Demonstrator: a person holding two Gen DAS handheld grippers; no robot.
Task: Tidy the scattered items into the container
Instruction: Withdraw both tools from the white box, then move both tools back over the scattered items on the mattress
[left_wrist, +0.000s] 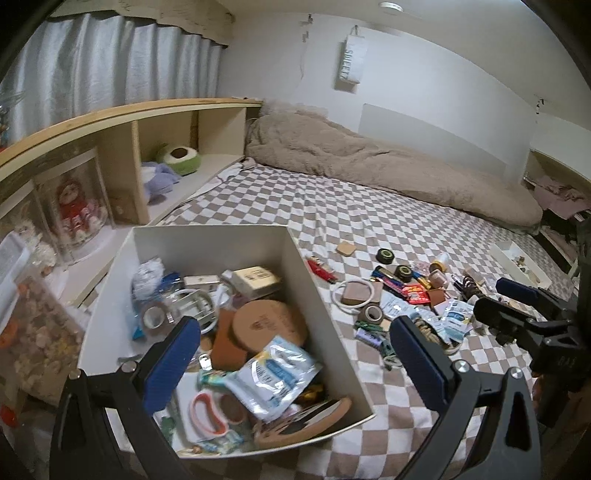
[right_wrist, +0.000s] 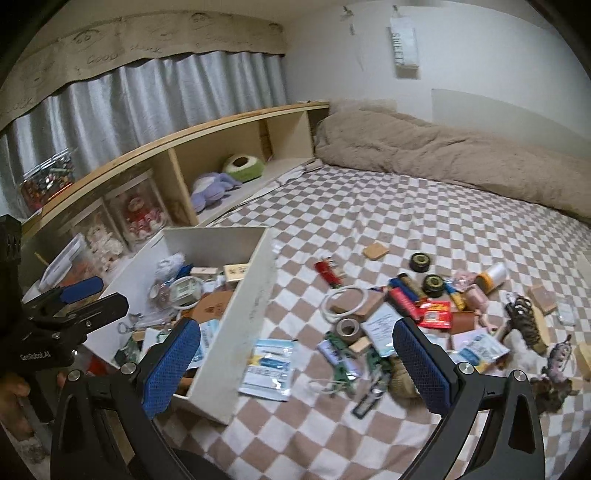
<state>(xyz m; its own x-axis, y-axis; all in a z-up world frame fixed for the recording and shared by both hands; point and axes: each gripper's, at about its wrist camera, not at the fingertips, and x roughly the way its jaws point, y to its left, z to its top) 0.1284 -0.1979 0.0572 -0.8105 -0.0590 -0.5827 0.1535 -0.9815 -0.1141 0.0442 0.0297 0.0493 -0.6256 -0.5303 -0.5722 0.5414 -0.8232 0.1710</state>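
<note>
An open white box (left_wrist: 317, 295) sits on the checked bedspread, filled with several items, a silver-blue packet (left_wrist: 273, 376) on top. My left gripper (left_wrist: 295, 362) hangs open and empty over the box's near side. In the right wrist view the box (right_wrist: 243, 314) is at the left, with a similar packet (right_wrist: 267, 367) lying on the bed against its wall. My right gripper (right_wrist: 295, 365) is open and empty above that packet. Scattered to the right lie a brown tape roll (right_wrist: 349, 328), a white cable ring (right_wrist: 345, 301), a red lighter (right_wrist: 327, 271) and black tape rolls (right_wrist: 421, 261).
A rumpled beige blanket (left_wrist: 369, 162) runs along the far wall. A wooden shelf (left_wrist: 166, 125) with plush toys stands behind the box. A small white tray (left_wrist: 517, 264) lies at the bed's right edge. Bare checked bedspread (right_wrist: 332, 435) shows in front.
</note>
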